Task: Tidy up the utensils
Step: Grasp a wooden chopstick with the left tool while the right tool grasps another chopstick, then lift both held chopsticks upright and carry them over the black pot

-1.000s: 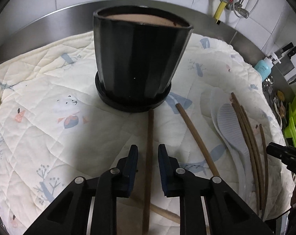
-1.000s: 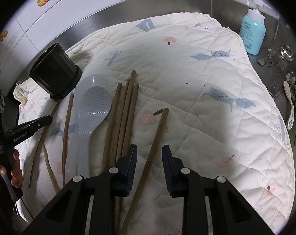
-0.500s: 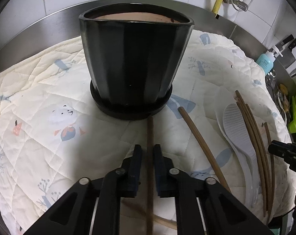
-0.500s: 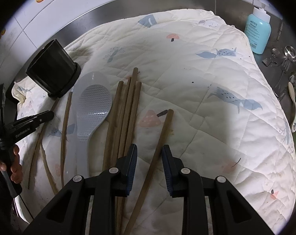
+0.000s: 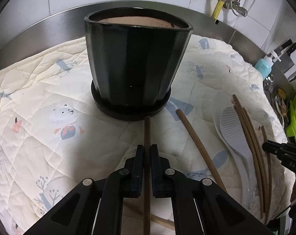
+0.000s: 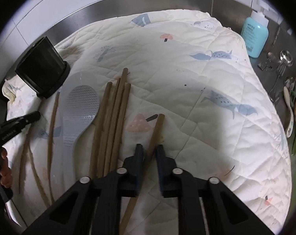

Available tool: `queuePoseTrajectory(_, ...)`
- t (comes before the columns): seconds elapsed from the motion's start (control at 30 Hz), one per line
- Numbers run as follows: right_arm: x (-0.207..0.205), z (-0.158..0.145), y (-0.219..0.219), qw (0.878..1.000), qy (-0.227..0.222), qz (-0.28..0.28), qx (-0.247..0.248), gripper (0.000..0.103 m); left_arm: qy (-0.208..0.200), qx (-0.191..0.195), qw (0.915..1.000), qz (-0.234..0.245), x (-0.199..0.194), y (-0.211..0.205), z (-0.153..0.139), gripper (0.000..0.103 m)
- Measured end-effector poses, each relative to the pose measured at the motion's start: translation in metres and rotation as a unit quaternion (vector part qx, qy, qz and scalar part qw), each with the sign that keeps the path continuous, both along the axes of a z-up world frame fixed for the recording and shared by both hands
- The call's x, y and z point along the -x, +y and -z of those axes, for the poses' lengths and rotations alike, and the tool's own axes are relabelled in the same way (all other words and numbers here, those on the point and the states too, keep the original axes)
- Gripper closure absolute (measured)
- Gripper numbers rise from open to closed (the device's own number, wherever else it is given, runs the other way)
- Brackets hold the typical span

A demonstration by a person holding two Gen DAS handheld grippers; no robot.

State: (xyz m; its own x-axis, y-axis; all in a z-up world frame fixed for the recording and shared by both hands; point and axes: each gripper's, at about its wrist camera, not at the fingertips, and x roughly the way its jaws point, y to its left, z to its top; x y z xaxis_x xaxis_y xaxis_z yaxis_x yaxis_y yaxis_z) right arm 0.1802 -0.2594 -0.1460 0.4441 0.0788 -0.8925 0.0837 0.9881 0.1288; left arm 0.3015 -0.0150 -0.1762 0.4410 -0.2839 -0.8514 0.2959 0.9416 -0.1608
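Note:
My left gripper is shut on a brown chopstick that lies on the quilted cloth and points at the base of the black pot. My right gripper is open, its jaws either side of another brown chopstick lying on the cloth. A bundle of several chopsticks and a white rice paddle lie to its left. The black pot also shows at the far left in the right wrist view. The paddle and more chopsticks show right of the left gripper.
The quilted cloth covers a steel counter with a raised back edge. A blue soap bottle stands at the back right. Spoons and forks lie off the cloth to the right. Knives hang on the wall.
My left gripper has closed on the chopstick in front of the pot and moved a little nearer the pot. My right gripper has narrowed slightly around its chopstick.

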Motion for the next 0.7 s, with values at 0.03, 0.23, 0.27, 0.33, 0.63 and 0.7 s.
queuePoseTrajectory(0.03, 0.0, -0.001, -0.001, 1.0, -0.001, -0.001, 0.0, 0.088, 0.001, 0.005, 1.0, -0.001, 0.002, 0.002, -0.001, 0.097)
queuePoseTrajectory(0.23, 0.006, -0.012, -0.002, 1.0, -0.015, -0.01, -0.012, 0.089, -0.015, 0.026, 0.9995, -0.007, 0.018, 0.01, -0.019, 0.097)
queuePoseTrajectory(0.27, 0.007, -0.015, -0.001, 1.0, -0.019, -0.013, -0.011, 0.09, -0.019, 0.029, 0.9994, -0.008, 0.022, 0.011, -0.024, 0.097)
queuePoseTrajectory(0.33, 0.01, -0.025, 0.002, 0.999, -0.033, -0.021, -0.013, 0.09, -0.029, 0.033, 0.999, -0.01, 0.03, 0.014, -0.034, 0.097)
queuePoseTrajectory(0.63, 0.021, -0.069, 0.012, 0.993, -0.097, -0.061, -0.038, 0.091, -0.078, 0.052, 0.9952, -0.028, 0.069, 0.025, -0.088, 0.097)
queuePoseTrajectory(0.7, 0.022, -0.076, 0.014, 0.991, -0.108, -0.071, -0.04, 0.092, -0.088, 0.06, 0.9939, -0.031, 0.076, 0.027, -0.1, 0.097)
